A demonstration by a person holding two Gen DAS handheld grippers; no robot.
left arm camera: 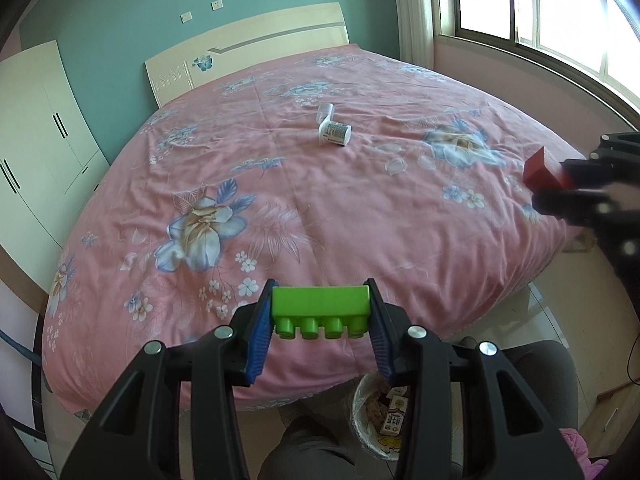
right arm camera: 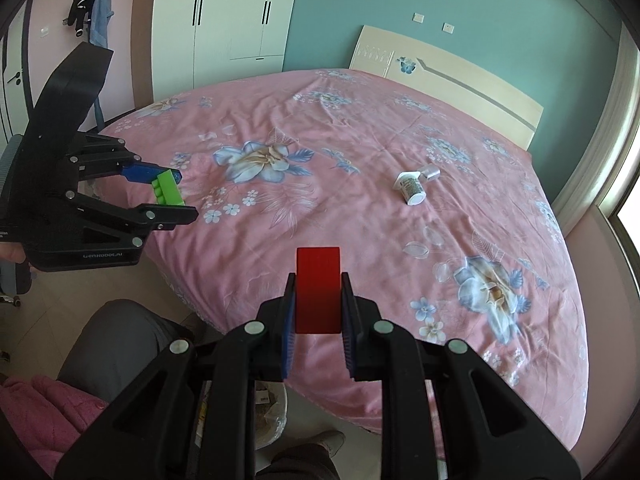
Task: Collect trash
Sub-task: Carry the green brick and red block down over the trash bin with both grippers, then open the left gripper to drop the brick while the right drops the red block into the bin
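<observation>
Studded green plastic brick (left arm camera: 320, 307), clamped.

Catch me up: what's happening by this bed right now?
A person is clearing trash off the bed. The left gripper is shut on a green brick, the right gripper on a red block. A bin sits below. A white bottle still lies on the bed.

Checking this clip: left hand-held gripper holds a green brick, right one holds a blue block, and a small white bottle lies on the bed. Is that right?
Not quite. The block in the right hand-held gripper is red, not blue, as the right wrist view shows. The rest stands: the left hand-held gripper holds the green brick, and the white bottle lies on the bed.
</observation>
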